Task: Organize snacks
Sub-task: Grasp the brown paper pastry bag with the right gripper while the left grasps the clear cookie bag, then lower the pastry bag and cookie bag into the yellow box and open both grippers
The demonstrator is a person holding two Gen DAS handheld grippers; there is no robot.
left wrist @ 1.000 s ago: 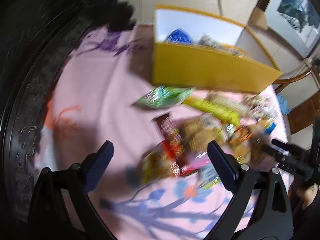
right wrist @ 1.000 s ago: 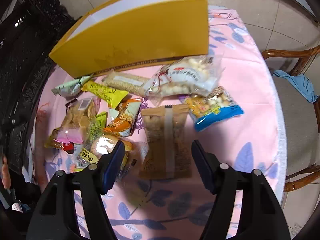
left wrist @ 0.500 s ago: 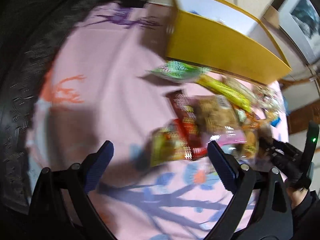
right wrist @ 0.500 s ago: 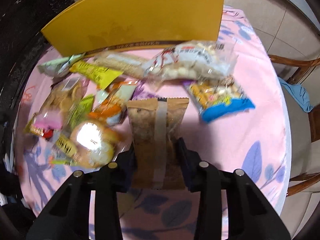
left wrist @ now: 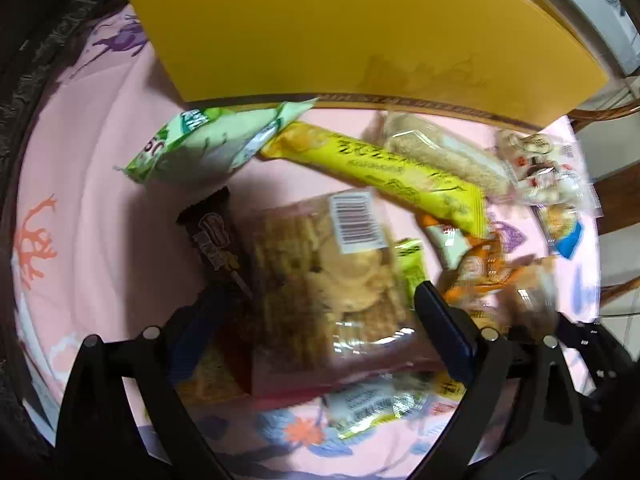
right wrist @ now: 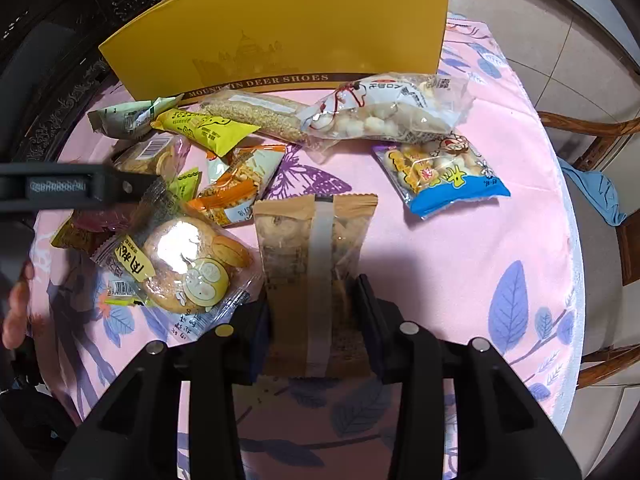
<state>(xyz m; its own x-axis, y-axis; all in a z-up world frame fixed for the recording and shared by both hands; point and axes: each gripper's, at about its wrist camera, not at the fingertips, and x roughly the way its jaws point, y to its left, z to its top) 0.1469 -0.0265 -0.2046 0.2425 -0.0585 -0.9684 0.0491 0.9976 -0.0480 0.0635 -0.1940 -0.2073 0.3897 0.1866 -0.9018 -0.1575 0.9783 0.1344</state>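
While snack packets lie scattered across a pink floral tabletop (right wrist: 460, 248), the right claw (right wrist: 316, 312) is clenched on the near end of a tan biscuit packet (right wrist: 316, 232), which lies flat at 6 o'clock of the spread, below a yellow shoe box (right wrist: 280, 36) standing at 12 o'clock. Released and spread wide, the left claw (left wrist: 316, 320) straddles a clear cracker bag (left wrist: 320, 272), its pads apart from the wrapper, beside a brown bar (left wrist: 212, 240) at 9 o'clock.

Matt yellow cardboard box (right wrist: 280, 28), glossy crinkled plastic snack wrappers (right wrist: 384, 108), smooth printed pink tablecloth (right wrist: 460, 248), matt tan paper-look packet (right wrist: 316, 240)
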